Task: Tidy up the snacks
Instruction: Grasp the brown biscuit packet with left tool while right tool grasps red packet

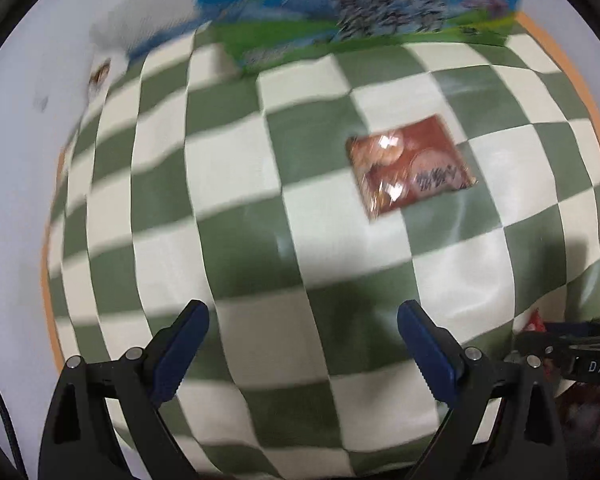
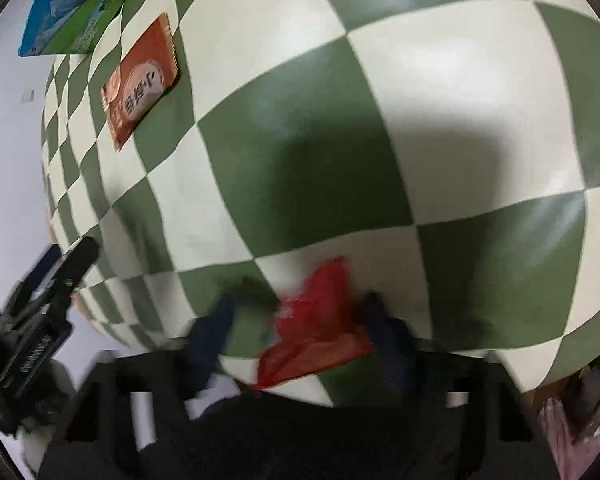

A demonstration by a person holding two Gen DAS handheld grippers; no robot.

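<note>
Green-and-cream checked cloth [image 1: 236, 184] fills both views. Lower centre in the right view, the right gripper [image 2: 300, 320] is blurred, its jaws closed on a red packet [image 2: 316, 320]. The left gripper [image 1: 302, 344] hangs open over bare cloth, nothing between its fingers. A brown packet [image 1: 410, 166] lies flat right of centre, and a blue-green box [image 1: 360, 12] sits at the top edge.

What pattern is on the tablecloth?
Green and cream checks on the tablecloth, clearest in the right wrist view.
</note>
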